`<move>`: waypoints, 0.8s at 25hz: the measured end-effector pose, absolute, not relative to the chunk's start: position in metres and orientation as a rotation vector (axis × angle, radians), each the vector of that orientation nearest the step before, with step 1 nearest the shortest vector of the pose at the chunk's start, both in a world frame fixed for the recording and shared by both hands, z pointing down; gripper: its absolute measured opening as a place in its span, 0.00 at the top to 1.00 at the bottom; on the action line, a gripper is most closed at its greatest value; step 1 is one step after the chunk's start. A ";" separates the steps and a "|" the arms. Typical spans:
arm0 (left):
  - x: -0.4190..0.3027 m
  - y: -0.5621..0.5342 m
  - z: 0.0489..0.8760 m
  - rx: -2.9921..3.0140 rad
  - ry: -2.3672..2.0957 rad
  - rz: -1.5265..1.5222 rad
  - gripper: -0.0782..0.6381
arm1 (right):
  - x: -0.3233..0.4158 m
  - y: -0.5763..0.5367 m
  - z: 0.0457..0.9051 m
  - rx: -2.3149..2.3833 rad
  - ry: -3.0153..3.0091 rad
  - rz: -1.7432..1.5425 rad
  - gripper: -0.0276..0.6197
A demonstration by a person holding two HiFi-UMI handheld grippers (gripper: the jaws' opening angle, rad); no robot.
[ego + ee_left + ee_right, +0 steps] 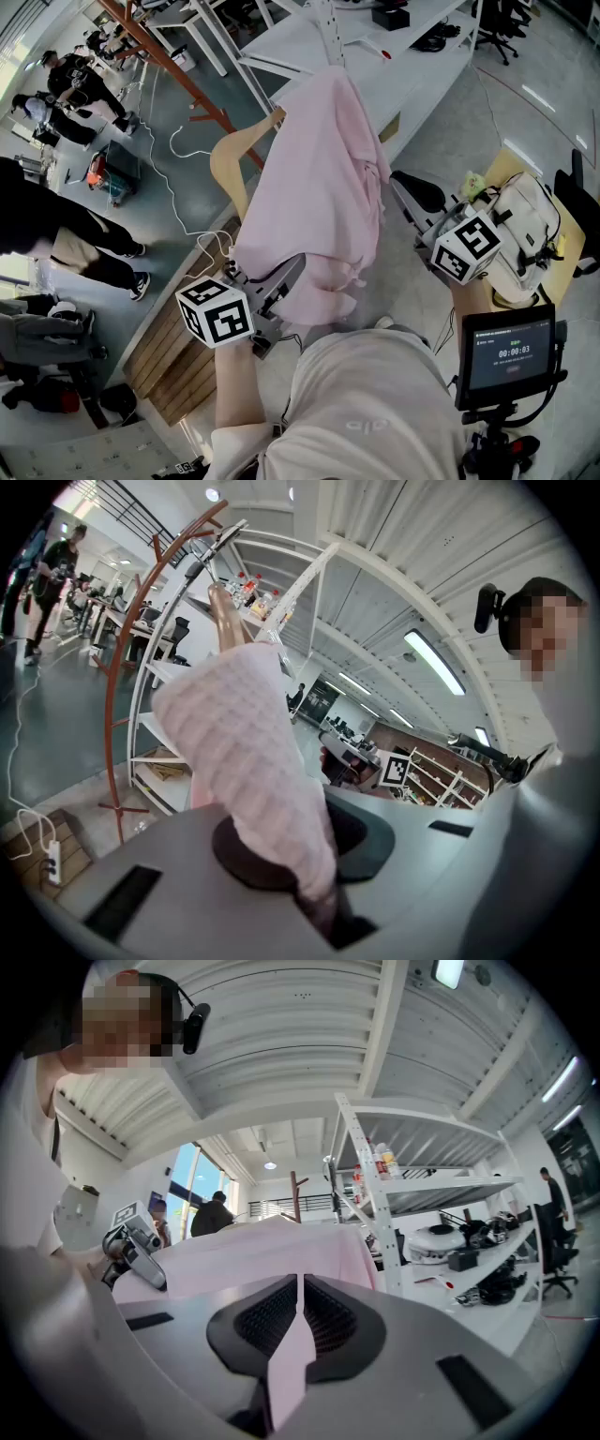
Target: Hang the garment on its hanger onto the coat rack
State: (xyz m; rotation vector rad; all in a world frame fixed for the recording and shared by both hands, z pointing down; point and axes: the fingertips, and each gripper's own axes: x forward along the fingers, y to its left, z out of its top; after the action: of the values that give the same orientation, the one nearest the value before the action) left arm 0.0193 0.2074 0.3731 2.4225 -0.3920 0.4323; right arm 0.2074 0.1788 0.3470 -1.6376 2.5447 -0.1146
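Observation:
A pink garment (319,169) hangs draped over a pale wooden hanger (228,161), held up in front of me. My left gripper (286,277) is shut on a bunched fold at the garment's lower left; in the left gripper view that fold (244,752) fills the jaws (314,892), and the hanger's arm (225,621) sticks out above. My right gripper (398,183) is shut on the garment's right edge, with a thin strip of pink cloth (253,1255) pinched between its pads (298,1307). The red-brown coat rack (112,696) stands to the left, beyond the garment (173,66).
A white shelving unit (375,66) stands right behind the garment. People (56,234) stand at the left. A white cable (178,169) runs over the floor, and a wooden pallet (169,356) lies below my left hand. A desk with a bag (525,216) and a screen (511,352) are at the right.

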 end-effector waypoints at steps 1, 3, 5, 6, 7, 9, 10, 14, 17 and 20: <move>0.013 0.205 0.370 2.425 -0.394 0.433 0.84 | 0.200 0.171 0.339 -1.611 2.569 -0.084 0.93; 0.001 0.200 0.366 2.429 -0.398 0.436 0.84 | 0.185 0.154 0.326 -1.554 2.623 -0.018 0.93; -0.012 0.192 0.369 2.429 -0.410 0.445 0.84 | 0.168 0.132 0.317 -1.489 2.689 0.064 0.93; -0.018 0.187 0.373 2.426 -0.418 0.450 0.84 | 0.159 0.119 0.314 -1.454 2.727 0.109 0.93; -0.025 0.181 0.377 2.423 -0.426 0.456 0.84 | 0.150 0.104 0.311 -1.420 2.765 0.155 0.93; -0.039 0.165 0.385 2.416 -0.441 0.471 0.84 | 0.130 0.071 0.303 -1.364 2.839 0.257 0.92; -0.046 0.157 0.389 2.414 -0.447 0.479 0.84 | 0.119 0.054 0.297 -1.340 2.875 0.320 0.92; -0.074 0.119 0.399 2.413 -0.460 0.502 0.84 | 0.058 -0.018 0.286 -1.197 3.081 0.615 0.76; -0.093 0.087 0.402 2.433 -0.445 0.529 0.84 | 0.011 -0.072 0.298 -1.091 3.280 0.862 0.67; -0.116 0.049 0.406 2.434 -0.449 0.539 0.84 | -0.031 -0.124 0.318 -0.917 3.456 1.012 0.67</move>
State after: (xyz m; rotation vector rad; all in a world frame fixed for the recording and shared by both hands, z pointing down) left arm -0.1158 0.0492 0.4060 2.4343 -0.4486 0.5388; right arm -0.0314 -0.1243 0.3176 -0.9168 3.4561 1.0116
